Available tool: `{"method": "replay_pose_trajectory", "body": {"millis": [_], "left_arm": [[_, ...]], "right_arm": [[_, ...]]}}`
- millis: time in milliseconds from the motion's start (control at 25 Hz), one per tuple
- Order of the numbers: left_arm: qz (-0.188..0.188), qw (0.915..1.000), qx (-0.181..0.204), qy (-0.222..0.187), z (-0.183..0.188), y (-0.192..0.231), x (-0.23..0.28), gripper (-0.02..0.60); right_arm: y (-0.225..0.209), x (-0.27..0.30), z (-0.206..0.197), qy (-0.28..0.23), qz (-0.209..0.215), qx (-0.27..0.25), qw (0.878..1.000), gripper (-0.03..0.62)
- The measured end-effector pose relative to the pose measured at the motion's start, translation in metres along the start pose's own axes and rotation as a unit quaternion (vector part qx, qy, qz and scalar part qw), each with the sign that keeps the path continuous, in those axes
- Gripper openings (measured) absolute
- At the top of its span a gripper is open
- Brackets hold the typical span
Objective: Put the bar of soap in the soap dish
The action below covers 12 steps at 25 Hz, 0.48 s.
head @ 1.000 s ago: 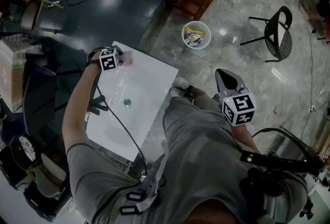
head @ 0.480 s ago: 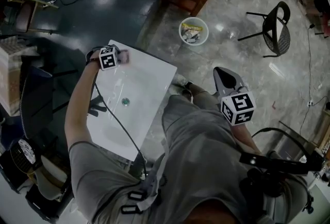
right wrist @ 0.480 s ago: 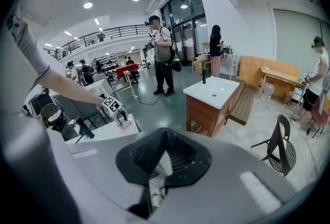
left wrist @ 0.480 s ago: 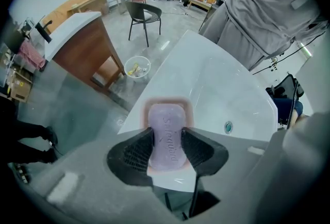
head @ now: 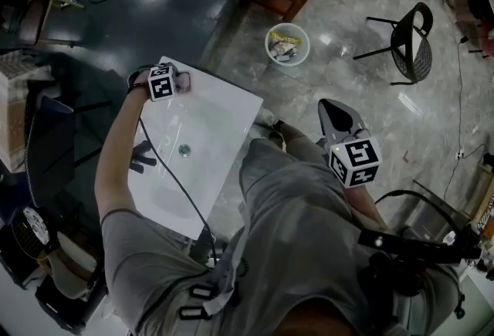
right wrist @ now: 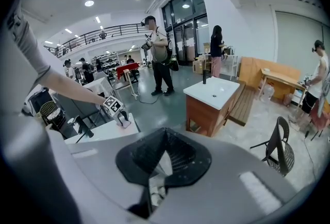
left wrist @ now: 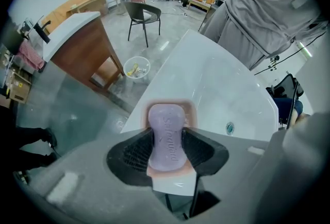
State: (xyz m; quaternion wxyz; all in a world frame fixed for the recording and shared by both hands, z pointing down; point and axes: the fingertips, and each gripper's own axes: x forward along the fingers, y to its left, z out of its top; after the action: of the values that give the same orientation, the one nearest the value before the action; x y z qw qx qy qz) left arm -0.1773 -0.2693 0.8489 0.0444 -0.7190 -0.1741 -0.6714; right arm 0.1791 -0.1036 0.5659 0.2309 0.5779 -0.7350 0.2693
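Clamping soap bar (left wrist: 166, 141) lengthwise, left gripper (left wrist: 166, 134); long axis points at soap dish (left wrist: 191, 112).

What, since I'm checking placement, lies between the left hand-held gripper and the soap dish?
The purple soap bar, gripped between its jaws over the pink soap dish; left gripper view.

Glossy white basin (left wrist: 206, 79), smooth matt lilac soap bar (left wrist: 167, 138), polished stone floor (left wrist: 175, 22), wooden cabinet (left wrist: 85, 58)

A white tabletop (head: 224, 106), a round drain (head: 184, 150) set in its middle, carries a pink soap dish (left wrist: 190, 113) at one corner, over a polished floor (head: 340, 56).
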Motion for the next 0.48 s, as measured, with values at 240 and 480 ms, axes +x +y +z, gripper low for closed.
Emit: {"method": "replay_pose_trajectory", "body": {"millis": [240, 480], "left_arm": [[0.015, 0.9996, -0.023, -0.003, 0.002, 0.0, -0.005, 0.238], [0.056, 0.9974, -0.041, -0.019, 0.009, 0.007, -0.033, 0.252]], "right_arm": [[-0.004, -0.002, 0.005, -0.006, 0.001, -0.003, 1.0, 0.002], [-0.002, 0.002, 0.016, -0.012, 0.02, -0.015, 1.0, 0.003]]}}
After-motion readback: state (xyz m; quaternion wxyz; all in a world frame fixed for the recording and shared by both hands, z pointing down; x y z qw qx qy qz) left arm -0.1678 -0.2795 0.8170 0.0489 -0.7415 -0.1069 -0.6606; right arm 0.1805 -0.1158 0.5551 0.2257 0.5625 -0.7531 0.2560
